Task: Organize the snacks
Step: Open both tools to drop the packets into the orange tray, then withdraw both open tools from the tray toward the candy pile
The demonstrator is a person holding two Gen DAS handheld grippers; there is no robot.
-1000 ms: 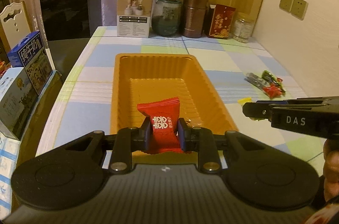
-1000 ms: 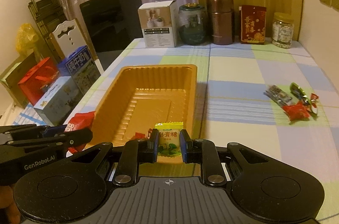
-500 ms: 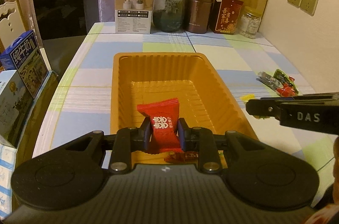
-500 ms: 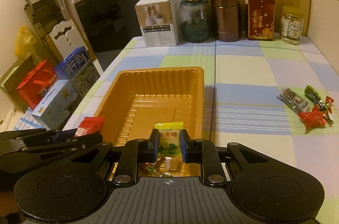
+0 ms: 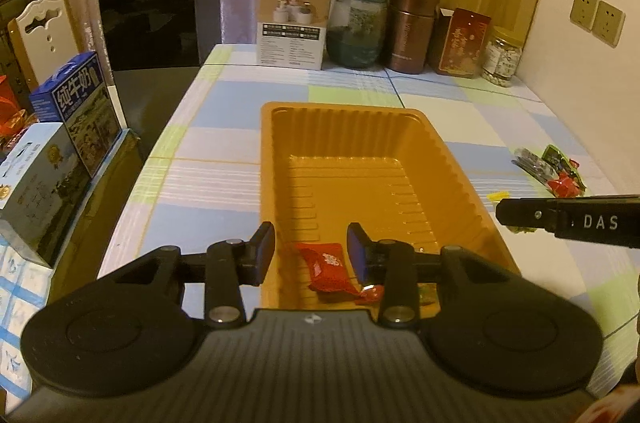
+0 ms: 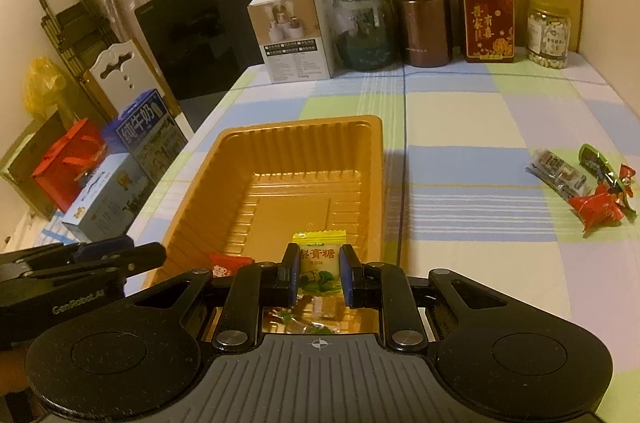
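Note:
An orange plastic tray (image 5: 352, 115) (image 6: 240, 159) lies on the checked tablecloth. My left gripper (image 5: 311, 247) hovers over its near end, jaws opening, pads apart. Free of them, a red candy packet (image 5: 328, 265) (image 6: 224, 260) lies on the tray floor below, beside a small red-wrapped sweet (image 5: 370, 293). My right gripper (image 6: 319, 271) is shut on a yellow-green candy packet (image 6: 319, 263) above the tray's near end, over several wrapped sweets (image 6: 308, 315). A small pile of snacks (image 6: 588, 183) (image 5: 556, 169) lies on the cloth to the right.
Along the back wall stand a white box (image 5: 294, 19), a glass jar (image 5: 356, 27), a brown canister (image 5: 412, 27), a red box (image 5: 464, 43) and a nut jar (image 5: 502, 57). Milk cartons (image 5: 76, 107) and a chair (image 5: 44, 35) stand left of the table.
My left gripper has opened and the red candy packet has dropped from its pads into the tray. Both grippers have moved forward over the tray; the right still grips its yellow-green packet.

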